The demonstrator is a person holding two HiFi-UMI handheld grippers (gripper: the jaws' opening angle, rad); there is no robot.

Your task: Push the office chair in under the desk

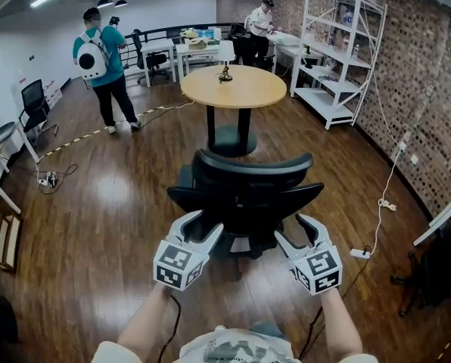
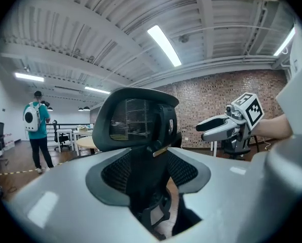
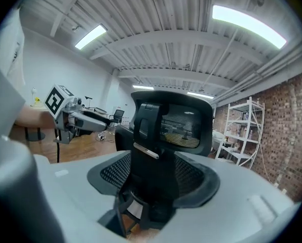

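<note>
A: The left gripper (image 1: 208, 221) hangs with jaws apart and empty, just behind the office chair (image 1: 244, 180).
B: And the right gripper (image 1: 290, 228)?
A: Also parted and empty, equally near. The chair's back faces both grippers, and the round bench (image 1: 233, 87) lies straight beyond it, well apart.

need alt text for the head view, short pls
A black office chair, seen from behind, faces a round wooden table; the left hand-held gripper and right hand-held gripper sit close behind its backrest, jaws apart, holding nothing. A person with a backpack stands at back left; white shelving lines the brick wall at right.
</note>
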